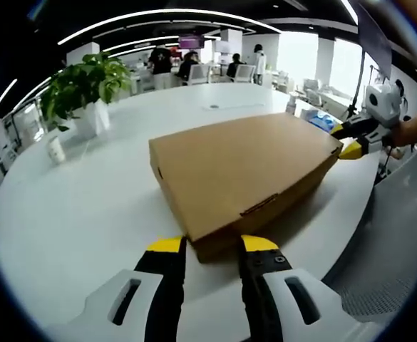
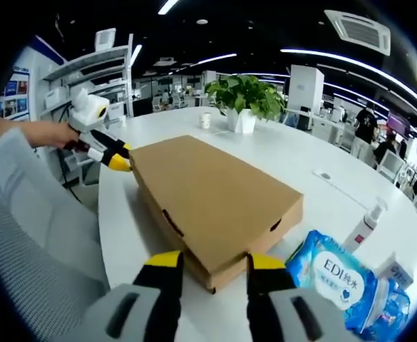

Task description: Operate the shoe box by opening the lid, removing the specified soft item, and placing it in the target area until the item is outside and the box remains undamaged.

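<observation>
At box (image 1: pixel 240 174) corners, claws (image 1: pixel 212 246) agape

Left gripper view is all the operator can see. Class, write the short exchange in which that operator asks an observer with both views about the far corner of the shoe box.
Operator: How does the right gripper stand at the far corner?
Observer: In the right gripper view, the right gripper has its jaws open, one on each side of the shoe box corner. The lid is shut.
Operator: What is the blue thing past that corner?
Observer: A blue wipes pack printed "EDI". It lies on the table close beside the corner, with a white bottle beyond it.
</observation>
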